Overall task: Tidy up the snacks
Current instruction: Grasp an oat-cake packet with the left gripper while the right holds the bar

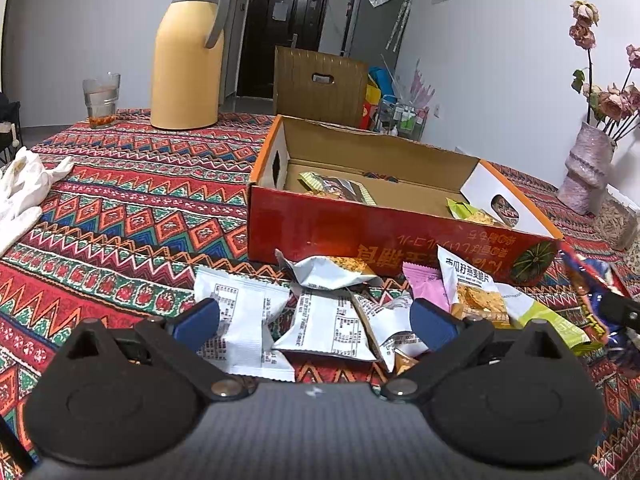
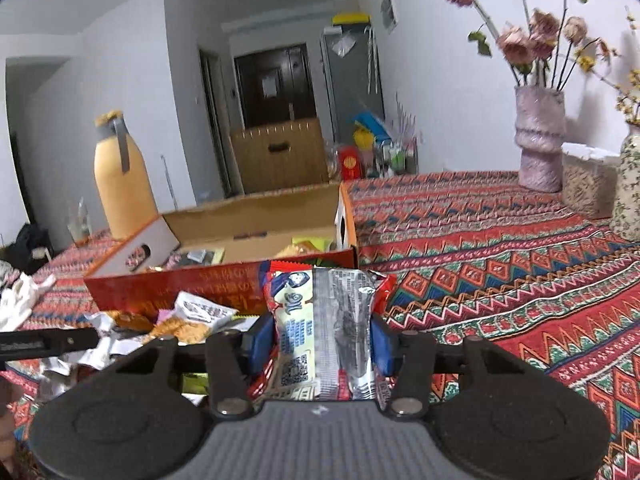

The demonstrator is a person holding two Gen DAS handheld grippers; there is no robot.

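My right gripper (image 2: 320, 340) is shut on a red, white and silver snack packet (image 2: 324, 316), which stands upright between its blue pads, just in front of the red cardboard box (image 2: 168, 288). In the left wrist view the same packet (image 1: 588, 296) hangs at the right edge. My left gripper (image 1: 316, 320) stands open low over a heap of white and coloured snack packets (image 1: 328, 320), gripping none of them. The red box (image 1: 360, 228) lies open behind the heap with a few packets (image 1: 340, 188) inside.
A yellow thermos jug (image 1: 188, 56) and a glass (image 1: 101, 98) stand at the back left of the patterned tablecloth. White gloves (image 1: 24, 184) lie at the left. A pink vase with dried flowers (image 2: 540, 140) and a clear container (image 2: 588, 180) stand at the right.
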